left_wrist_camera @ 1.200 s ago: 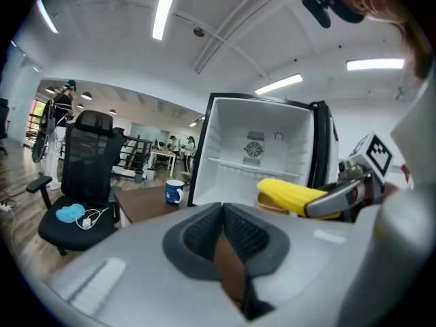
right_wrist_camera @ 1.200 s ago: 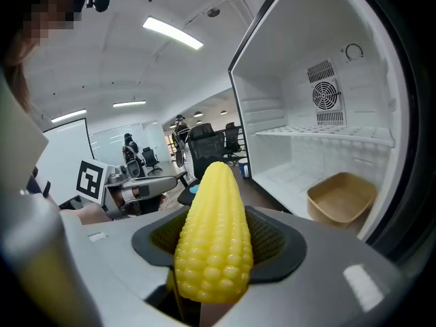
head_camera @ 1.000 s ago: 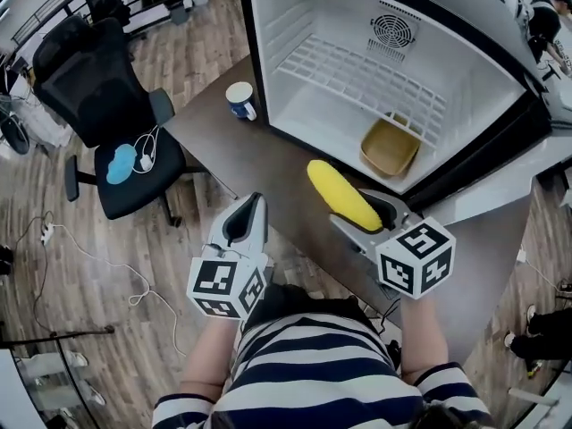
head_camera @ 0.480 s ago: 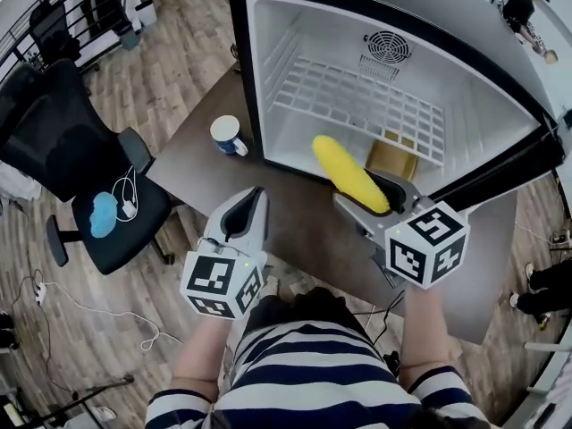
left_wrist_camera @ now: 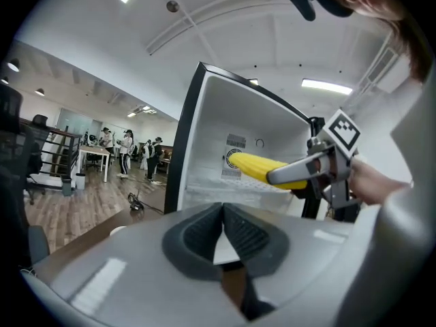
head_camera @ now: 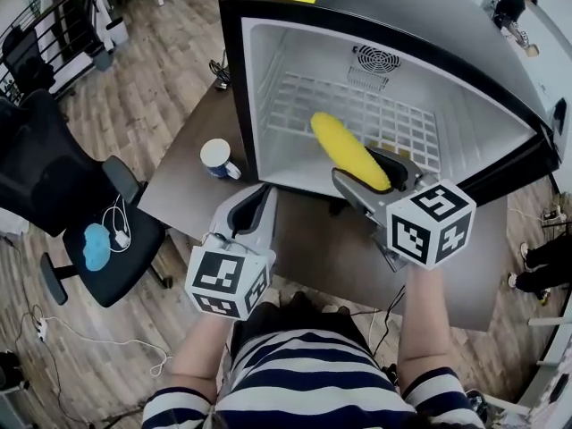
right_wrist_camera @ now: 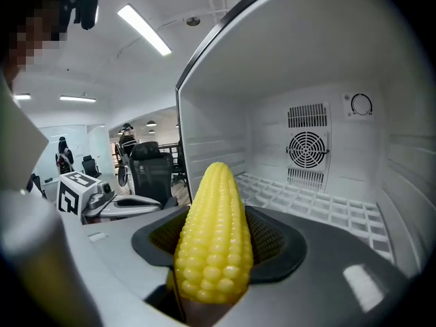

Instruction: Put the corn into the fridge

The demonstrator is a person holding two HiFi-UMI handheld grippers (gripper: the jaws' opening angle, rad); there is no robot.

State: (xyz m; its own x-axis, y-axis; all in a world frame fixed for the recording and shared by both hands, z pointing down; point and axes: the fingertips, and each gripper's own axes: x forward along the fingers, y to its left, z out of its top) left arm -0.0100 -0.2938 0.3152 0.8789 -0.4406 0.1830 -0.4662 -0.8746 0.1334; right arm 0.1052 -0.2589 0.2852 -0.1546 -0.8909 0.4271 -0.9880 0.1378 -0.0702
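Right claw (head_camera: 386, 175) clenched on corn (head_camera: 349, 150) | inside fridge (head_camera: 268, 96) mouth, above wire shelf (head_camera: 402, 128) | left claw (head_camera: 251, 211) clenched, empty | release pending

A dark brown desk (head_camera: 322, 248) carries 2 things. An open white fridge (head_camera: 234, 88) with a black frame stands on its far part, from 11 to 2 o'clock, with its mouth facing the person. A white mug (head_camera: 217, 158) with a blue band stands at 10 o'clock, just beside the fridge's near left corner. Inside the fridge, 1 white wire shelf (head_camera: 299, 105) spans the cavity. The desk stands on a wood plank floor (head_camera: 152, 61); a black office chair (head_camera: 54, 177) stands on that floor at 9 o'clock.
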